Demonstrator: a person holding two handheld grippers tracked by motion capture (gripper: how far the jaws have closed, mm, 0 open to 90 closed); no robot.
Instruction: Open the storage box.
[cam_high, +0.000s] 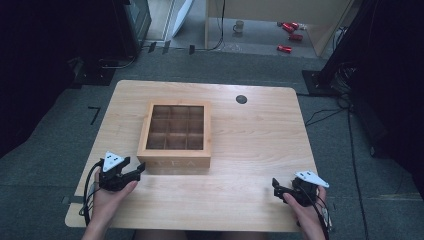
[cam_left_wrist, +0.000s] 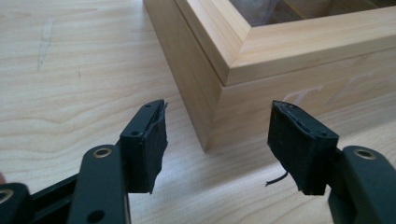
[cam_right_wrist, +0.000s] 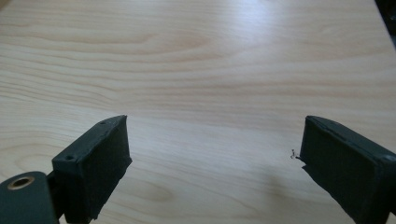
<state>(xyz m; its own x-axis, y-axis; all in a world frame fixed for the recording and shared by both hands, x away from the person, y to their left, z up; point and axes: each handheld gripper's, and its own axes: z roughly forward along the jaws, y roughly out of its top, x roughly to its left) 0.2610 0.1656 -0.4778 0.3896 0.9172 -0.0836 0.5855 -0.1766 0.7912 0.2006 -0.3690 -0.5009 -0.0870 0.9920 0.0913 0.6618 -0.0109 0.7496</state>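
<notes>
Tea box (cam_high: 174, 135) sits lid-down mid-surface, my left gripper (cam_left_wrist: 217, 144) wide at its near corner, my right gripper (cam_right_wrist: 212, 163) wide, well apart.

The high view looks forward and down from above the person's side, taking in the whole counter (cam_high: 250, 150) and the floor beyond it. The left gripper view sits low and close, facing the near corner of the wooden box (cam_left_wrist: 243, 70), which the high view shares at the counter's middle-left. The right gripper view looks along its own jaws at bare counter wood close up, near the front right edge
</notes>
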